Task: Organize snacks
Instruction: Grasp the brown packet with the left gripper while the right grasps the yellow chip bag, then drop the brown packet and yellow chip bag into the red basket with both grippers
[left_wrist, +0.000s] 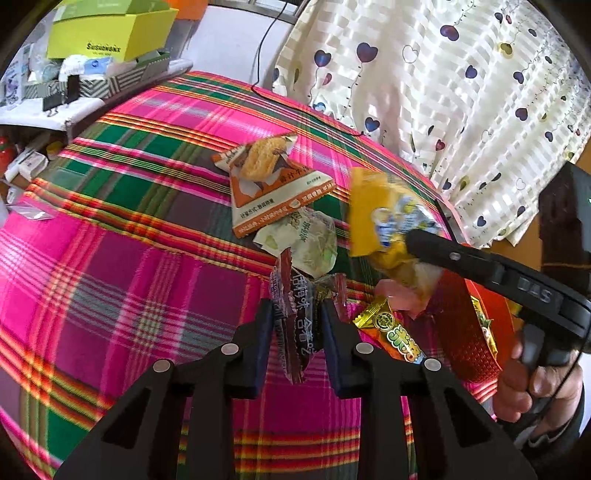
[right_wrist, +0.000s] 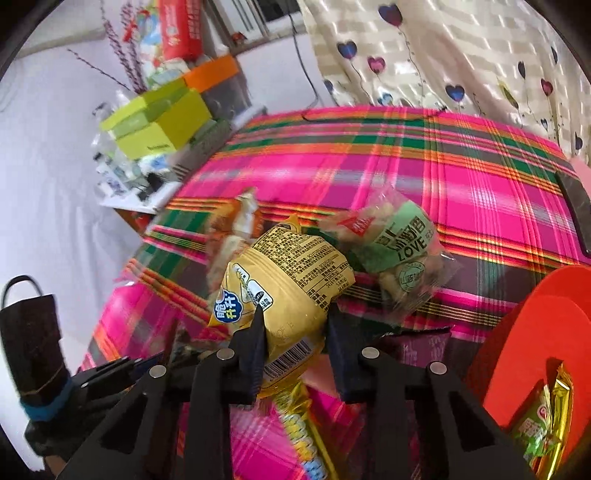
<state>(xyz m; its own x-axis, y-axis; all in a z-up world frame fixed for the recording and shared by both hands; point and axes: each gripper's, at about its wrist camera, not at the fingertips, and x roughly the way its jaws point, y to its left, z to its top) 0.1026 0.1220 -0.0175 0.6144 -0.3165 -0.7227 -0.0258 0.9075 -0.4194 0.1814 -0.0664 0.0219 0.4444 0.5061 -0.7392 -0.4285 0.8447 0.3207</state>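
On the pink plaid cloth (left_wrist: 110, 258), the left gripper (left_wrist: 297, 317) pinches a dark maroon crinkled packet (left_wrist: 295, 325) with white characters. Further right, the right gripper (right_wrist: 295, 328) clamps a puffy yellow snack bag (right_wrist: 291, 291), barcode showing, beside the red basket (right_wrist: 517, 332).

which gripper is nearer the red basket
Right. The right gripper, shut on the yellow snack pack, sits just beside the red basket; the left gripper, clamping a dark plum candy, is farther away.
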